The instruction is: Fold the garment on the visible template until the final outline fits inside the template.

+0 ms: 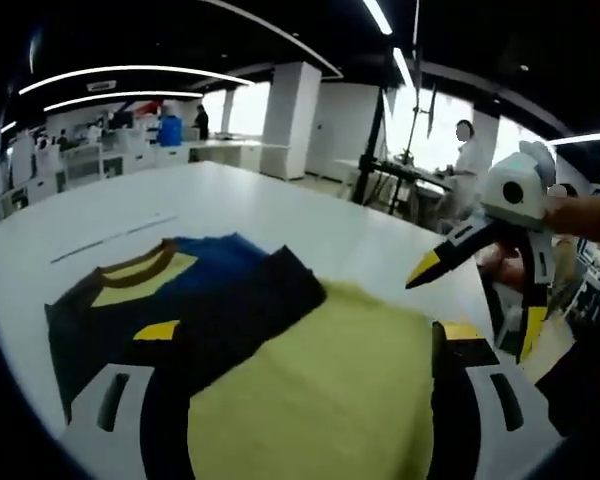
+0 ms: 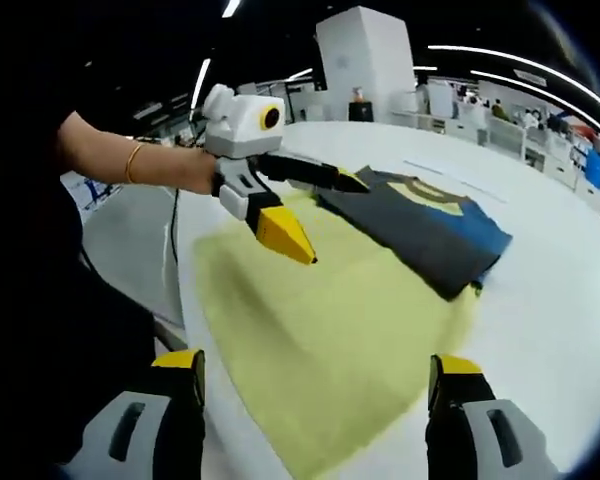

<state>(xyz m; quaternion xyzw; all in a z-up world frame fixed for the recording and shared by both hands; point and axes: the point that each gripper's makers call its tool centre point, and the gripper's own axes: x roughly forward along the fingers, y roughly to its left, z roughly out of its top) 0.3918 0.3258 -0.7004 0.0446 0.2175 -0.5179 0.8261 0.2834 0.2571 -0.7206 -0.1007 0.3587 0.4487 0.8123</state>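
A dark navy garment [image 1: 215,300] with a blue panel and a yellow collar lies folded on the white table [image 1: 230,205]. Its near edge overlaps a yellow template sheet [image 1: 330,390]. My left gripper [image 1: 310,335] hovers open over the yellow sheet, nothing between its jaws. My right gripper [image 1: 475,305] comes in from the right, open and held by a hand above the table's edge. In the right gripper view the garment [image 2: 420,225] lies beyond the template sheet [image 2: 320,330]. There my right gripper [image 2: 318,365] stands open and empty, and the left gripper [image 2: 335,220] hangs open near the garment's left end.
The table's edge [image 2: 185,290] runs along the left in the right gripper view, with floor beyond. Behind the table stand desks, a white pillar [image 1: 290,115], a tripod stand [image 1: 375,140] and people [image 1: 470,150]. Bare tabletop [image 2: 560,300] spreads beyond the garment.
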